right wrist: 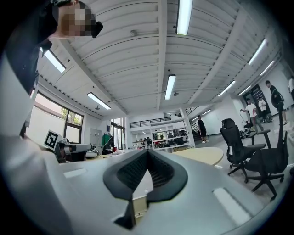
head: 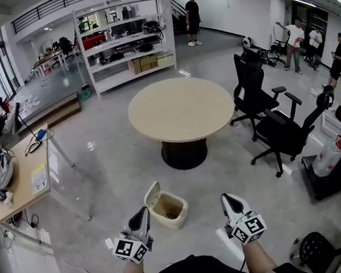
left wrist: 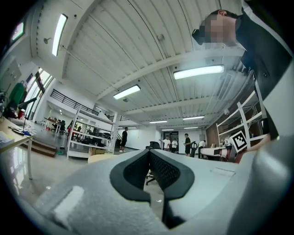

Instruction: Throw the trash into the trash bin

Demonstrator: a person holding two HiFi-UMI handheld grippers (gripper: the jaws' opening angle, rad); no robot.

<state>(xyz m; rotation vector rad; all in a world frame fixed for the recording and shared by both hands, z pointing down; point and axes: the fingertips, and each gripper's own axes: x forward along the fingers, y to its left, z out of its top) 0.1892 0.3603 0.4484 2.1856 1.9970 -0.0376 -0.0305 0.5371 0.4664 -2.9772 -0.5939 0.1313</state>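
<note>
Trash bin (head: 175,220) (lid up) on floor (head: 102,183)

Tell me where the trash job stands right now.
Done, apparently: the trash bin stands on the floor with its lid open, and something brownish shows inside, possibly trash that was dropped in. In hand: nothing. The left gripper and right gripper are both shut and empty, held just short of the bin. Left: no loose trash shows nearby, so perhaps only closing the lid.

floor (head: 101,171): looked glossy, reflective grey | round table (head: 181,109): top looked matt, pale wood | trash bin (head: 168,221): looked smooth cream plastic
</note>
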